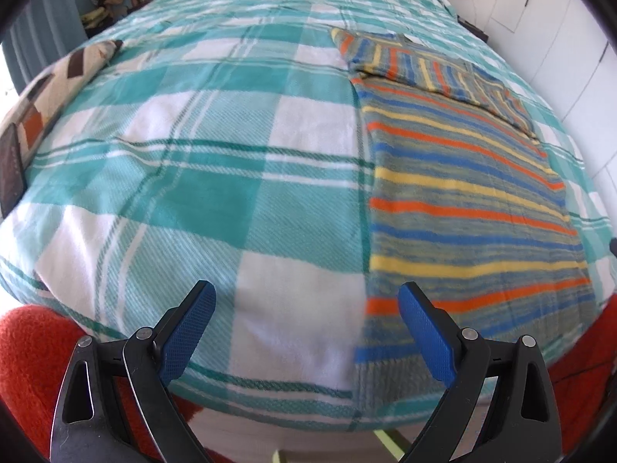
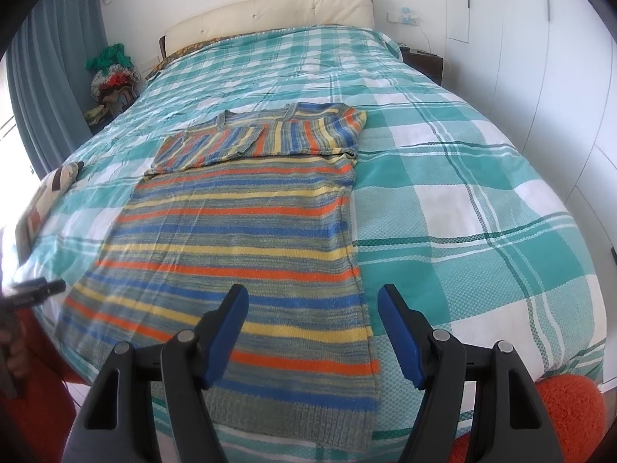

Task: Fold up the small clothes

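striped knit sweater (image 2: 239, 231) lying flat on the bed (image 2: 462, 193), sleeves folded across the chest. left gripper (image 1: 306, 322) and right gripper (image 2: 312, 328): jaws spread, holding nothing. fabric likely soft, light, stretchy; best pinched at the hem corners.

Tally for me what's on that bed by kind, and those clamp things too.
Striped sweater: 1
Patterned cushion: 1
Plaid blanket: 1
Grippers, left gripper and right gripper, both open: 2
Total: 5
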The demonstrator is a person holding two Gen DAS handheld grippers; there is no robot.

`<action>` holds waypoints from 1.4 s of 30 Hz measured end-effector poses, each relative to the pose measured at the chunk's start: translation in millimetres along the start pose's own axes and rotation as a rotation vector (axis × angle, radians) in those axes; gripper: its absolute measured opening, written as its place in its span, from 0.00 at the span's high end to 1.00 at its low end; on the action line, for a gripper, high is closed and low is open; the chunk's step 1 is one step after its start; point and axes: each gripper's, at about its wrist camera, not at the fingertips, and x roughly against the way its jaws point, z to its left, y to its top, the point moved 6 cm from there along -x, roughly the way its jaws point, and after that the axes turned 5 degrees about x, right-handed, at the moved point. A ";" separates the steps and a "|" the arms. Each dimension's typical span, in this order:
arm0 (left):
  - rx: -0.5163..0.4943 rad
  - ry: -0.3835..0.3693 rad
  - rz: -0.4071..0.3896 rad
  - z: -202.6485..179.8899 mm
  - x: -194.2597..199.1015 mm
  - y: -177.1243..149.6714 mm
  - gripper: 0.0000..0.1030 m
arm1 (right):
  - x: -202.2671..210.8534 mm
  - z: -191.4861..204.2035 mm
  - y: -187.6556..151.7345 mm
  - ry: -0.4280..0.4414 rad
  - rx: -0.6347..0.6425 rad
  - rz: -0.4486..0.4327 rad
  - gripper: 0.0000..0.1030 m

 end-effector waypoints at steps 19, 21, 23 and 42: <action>-0.126 -0.137 0.223 -44.4 -2.4 -41.5 0.95 | -36.8 -12.9 -69.9 0.259 -0.171 0.565 0.94; -0.057 -0.211 0.217 -40.5 6.3 -26.9 0.95 | -32.1 -15.0 -58.1 0.271 -0.188 0.518 0.94; 0.001 -0.274 0.183 -39.1 15.2 -0.4 0.95 | -29.5 -16.2 -38.1 0.279 -0.200 0.458 0.94; 0.113 -0.249 -0.038 -80.3 -105.3 321.6 0.95 | -218.6 -59.6 240.6 0.120 -0.168 0.130 0.95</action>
